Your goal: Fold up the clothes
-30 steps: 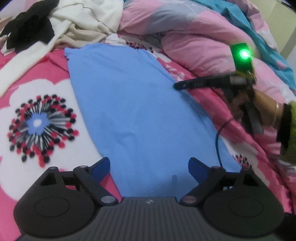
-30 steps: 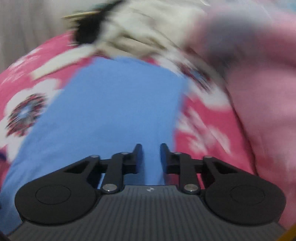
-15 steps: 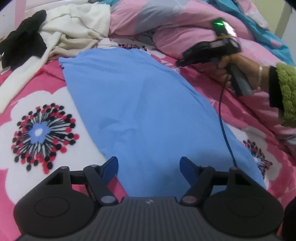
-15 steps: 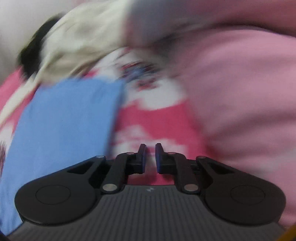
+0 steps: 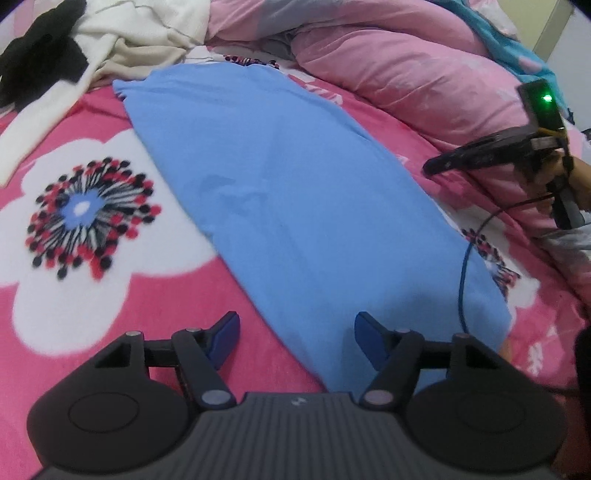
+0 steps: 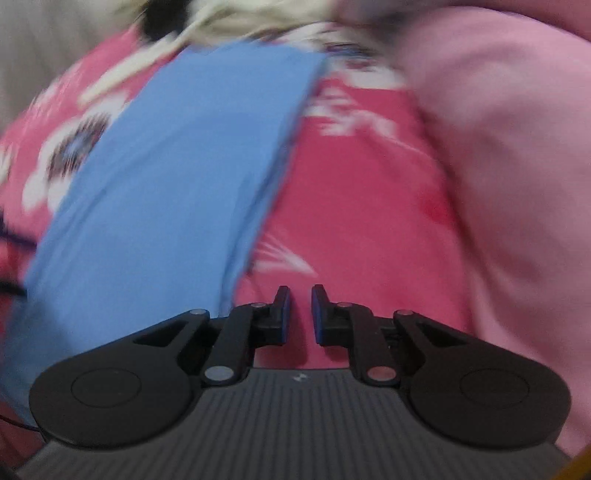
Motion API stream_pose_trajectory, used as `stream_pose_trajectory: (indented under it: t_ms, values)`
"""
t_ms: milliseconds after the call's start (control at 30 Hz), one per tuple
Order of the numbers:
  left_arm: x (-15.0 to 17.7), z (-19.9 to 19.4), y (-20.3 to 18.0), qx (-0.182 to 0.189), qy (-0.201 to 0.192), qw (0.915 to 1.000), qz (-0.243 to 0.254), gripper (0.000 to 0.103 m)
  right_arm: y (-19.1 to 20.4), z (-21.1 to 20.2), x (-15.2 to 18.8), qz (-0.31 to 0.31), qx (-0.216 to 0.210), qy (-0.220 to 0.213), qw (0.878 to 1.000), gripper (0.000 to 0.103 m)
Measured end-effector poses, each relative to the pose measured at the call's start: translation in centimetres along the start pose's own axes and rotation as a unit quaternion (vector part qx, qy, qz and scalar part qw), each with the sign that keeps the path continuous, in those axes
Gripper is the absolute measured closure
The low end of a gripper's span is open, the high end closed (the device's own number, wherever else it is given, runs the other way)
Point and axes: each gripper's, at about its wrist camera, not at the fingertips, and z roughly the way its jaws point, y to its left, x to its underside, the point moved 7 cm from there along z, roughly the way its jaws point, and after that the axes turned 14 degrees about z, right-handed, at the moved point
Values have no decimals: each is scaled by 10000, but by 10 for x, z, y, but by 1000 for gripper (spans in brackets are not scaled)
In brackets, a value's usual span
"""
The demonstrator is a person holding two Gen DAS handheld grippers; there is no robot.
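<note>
A light blue garment lies folded into a long strip on the pink flowered bedspread. It also shows in the blurred right wrist view. My left gripper is open and empty, just above the strip's near end. My right gripper has its jaws nearly together with a narrow gap and holds nothing. It hovers over bare bedspread right of the strip's right edge. It shows in the left wrist view at the right, in the air.
A cream garment and a black one lie piled at the far left. A bunched pink duvet runs along the right side, also seen in the right wrist view. A dark cable hangs across the strip's right edge.
My right gripper swung from over the strip's far end back toward the near right, and its jaws closed down then parted slightly. My left gripper drew back a little and stayed open.
</note>
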Motion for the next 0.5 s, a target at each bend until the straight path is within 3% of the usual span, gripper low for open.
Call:
stream_pose_trajectory:
  t_ms: [133,233,300,367,500]
  values:
    - [7,-4,-5,252,85,9996,-26,34,26,-15,0,-261,-494,-276,9981,90]
    - [12,0,-7,416,268,9986,-164,34,51,-8,19,-712,-880,-24,9936,89]
    - [16,0,-8,541,338,9977,-243,33,49,-4,48,-865,-800,398,9922,88]
    - [22,-4,-8,683,364,9965,-310,32,31,-4,75,-656,-671,772,9926,86]
    - [38,-2,-14,1309,534,9888,-478,27,-3,-34,93,589,-1030,973,9882,72]
